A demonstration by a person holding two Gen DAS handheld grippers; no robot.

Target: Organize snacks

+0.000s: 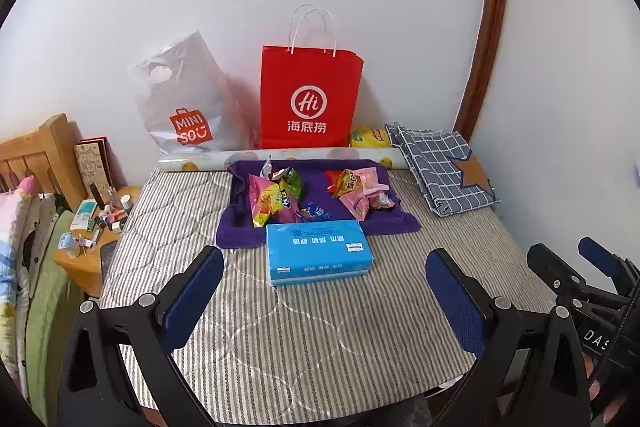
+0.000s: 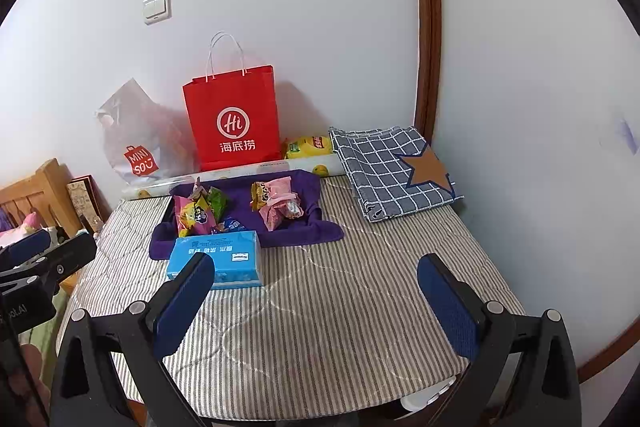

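Several snack packets lie in two heaps on a purple cloth at the far middle of the striped table; the right heap is mostly pink and yellow. A blue tissue pack lies just in front of the cloth. My left gripper is open and empty, held above the table short of the tissue pack. My right gripper is open and empty, to the right of the tissue pack. It also shows at the right edge of the left wrist view.
A red paper bag and a silver Miniso bag stand against the wall. A paper roll, a yellow packet and a folded checked cloth lie at the back. A cluttered nightstand stands left.
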